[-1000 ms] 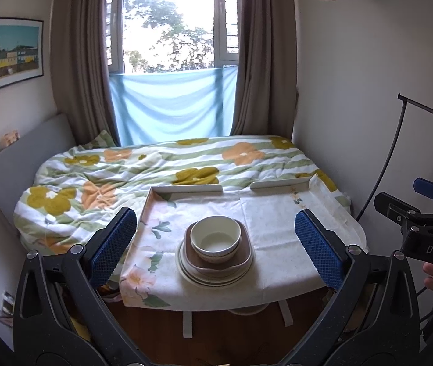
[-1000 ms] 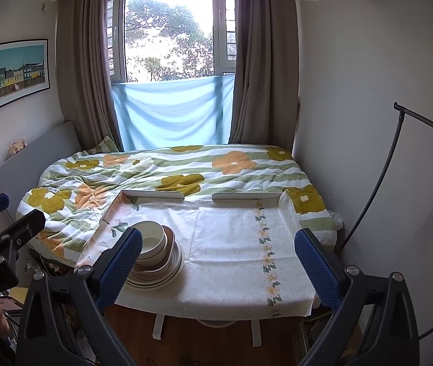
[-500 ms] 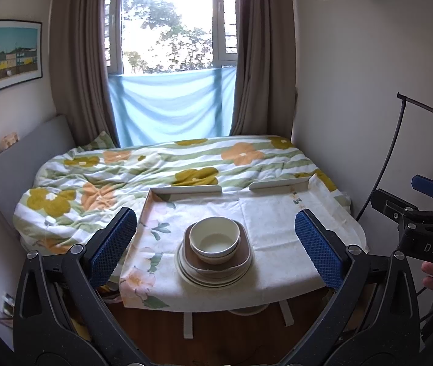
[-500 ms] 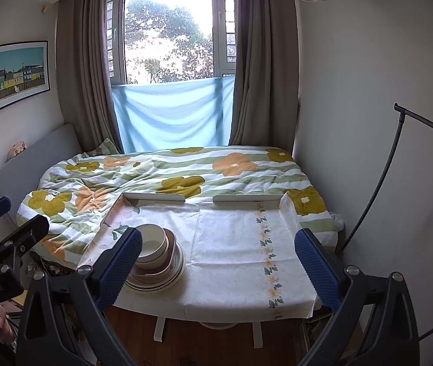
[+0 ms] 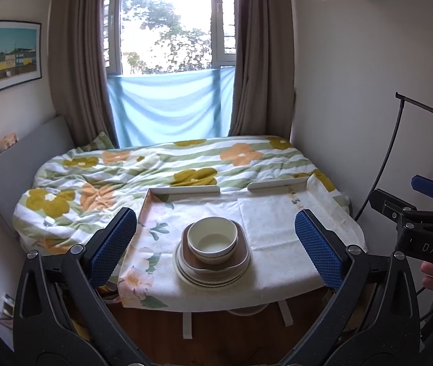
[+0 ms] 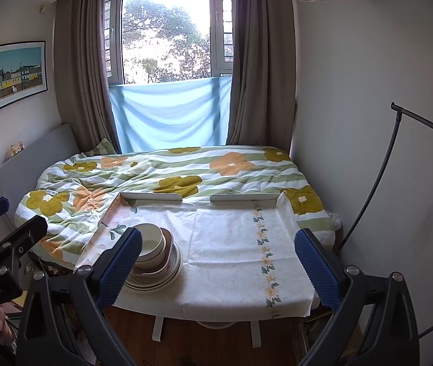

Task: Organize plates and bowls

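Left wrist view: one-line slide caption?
Open left gripper faces stacked bowl and plates on a cloth-covered table.

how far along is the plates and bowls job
Done: nothing that shows; the cream bowl sits in the brown square dish on the round plates, one stack on the table. In hand: nothing; left gripper and right gripper are open, short of it. Left: all sorting.

Left gripper point(image 5: 216, 245) and right gripper point(image 6: 218, 262) level, fingers spread wide, holding nothing
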`<state>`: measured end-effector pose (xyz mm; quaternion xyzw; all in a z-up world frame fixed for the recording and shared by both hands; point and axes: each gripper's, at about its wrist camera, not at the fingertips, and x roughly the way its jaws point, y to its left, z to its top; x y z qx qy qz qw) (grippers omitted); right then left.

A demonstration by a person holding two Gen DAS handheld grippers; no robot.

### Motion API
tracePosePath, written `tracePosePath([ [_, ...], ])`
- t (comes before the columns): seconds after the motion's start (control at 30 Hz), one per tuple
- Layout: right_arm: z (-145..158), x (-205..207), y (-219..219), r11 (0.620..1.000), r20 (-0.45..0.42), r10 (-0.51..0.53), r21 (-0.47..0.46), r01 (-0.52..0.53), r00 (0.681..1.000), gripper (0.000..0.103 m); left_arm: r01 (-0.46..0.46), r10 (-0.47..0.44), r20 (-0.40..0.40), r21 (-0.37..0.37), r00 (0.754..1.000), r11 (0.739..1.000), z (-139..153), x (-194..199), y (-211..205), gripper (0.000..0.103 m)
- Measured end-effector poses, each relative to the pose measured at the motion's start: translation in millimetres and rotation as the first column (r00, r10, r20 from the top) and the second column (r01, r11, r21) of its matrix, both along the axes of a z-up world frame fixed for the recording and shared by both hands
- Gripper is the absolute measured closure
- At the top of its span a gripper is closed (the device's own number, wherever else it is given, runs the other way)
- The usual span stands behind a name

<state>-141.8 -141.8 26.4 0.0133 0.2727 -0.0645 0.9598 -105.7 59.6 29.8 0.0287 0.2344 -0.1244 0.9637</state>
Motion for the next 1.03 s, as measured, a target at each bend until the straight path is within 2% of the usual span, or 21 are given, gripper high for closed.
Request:
tracePosePath([
  [0.63, -0.5, -0.3, -1.0, 1.0, 0.002, -0.001, -0.002, 0.001, 1.0, 0.003, 0.008, -0.008, 0.016, -0.013, 1.0, 1.0, 3.4, -1.7, 7.9, 0.0],
  [1.03, -8.0, 8.3, -17.9, 1.0, -0.031, -0.004, -0.003, 0.004, 1.0, 0.003, 0.015, -0.015, 0.003, -0.024, 1.0, 1.0, -8.2, 9.6, 0.2, 0.0],
])
